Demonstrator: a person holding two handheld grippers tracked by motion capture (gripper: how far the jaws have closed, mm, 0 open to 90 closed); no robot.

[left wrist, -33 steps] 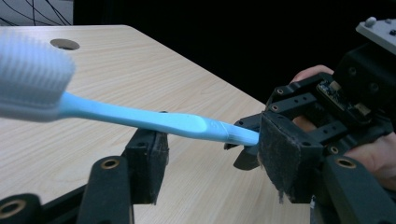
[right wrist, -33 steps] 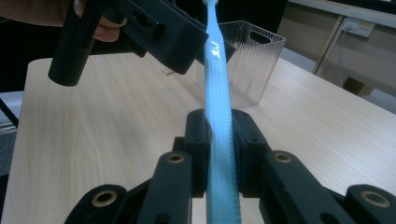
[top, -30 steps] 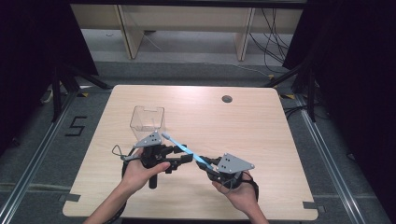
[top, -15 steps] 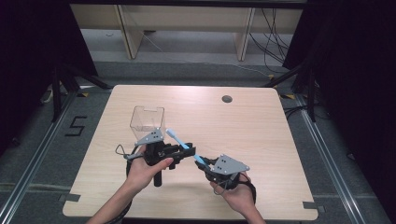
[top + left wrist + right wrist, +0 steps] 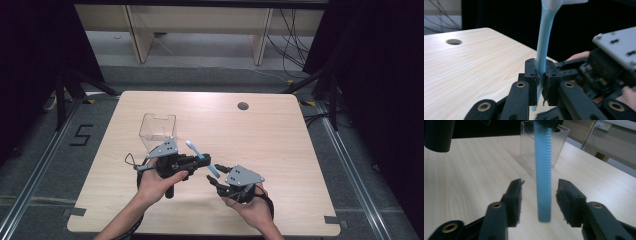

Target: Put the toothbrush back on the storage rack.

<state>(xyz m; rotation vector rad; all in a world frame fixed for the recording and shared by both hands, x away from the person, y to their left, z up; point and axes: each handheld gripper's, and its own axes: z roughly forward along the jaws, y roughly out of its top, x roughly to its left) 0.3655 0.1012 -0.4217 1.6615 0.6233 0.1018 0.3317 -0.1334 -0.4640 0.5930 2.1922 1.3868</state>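
A light blue toothbrush [image 5: 201,158] hangs above the front of the wooden table [image 5: 280,140], head pointing to the far left. My left gripper [image 5: 202,161] is shut on its handle; in the left gripper view the pads clamp the toothbrush [image 5: 544,47] and its white head rises out of the top. My right gripper [image 5: 216,179] is open at the handle's near end. In the right gripper view the ribbed handle [image 5: 543,177] stands between the spread jaws of my right gripper [image 5: 539,192] without touching either pad. A clear plastic container [image 5: 157,131] stands upright just beyond the left gripper.
The clear container [image 5: 560,147] stands behind the handle in the right gripper view. A round cable hole [image 5: 243,106] lies near the table's far edge. The right gripper's grey plate [image 5: 616,47] is close at the right in the left gripper view. Dark curtains flank the table.
My right gripper has opened off the toothbrush handle and drawn back slightly toward the front. The left gripper keeps its hold and the brush head has tipped up toward the container.
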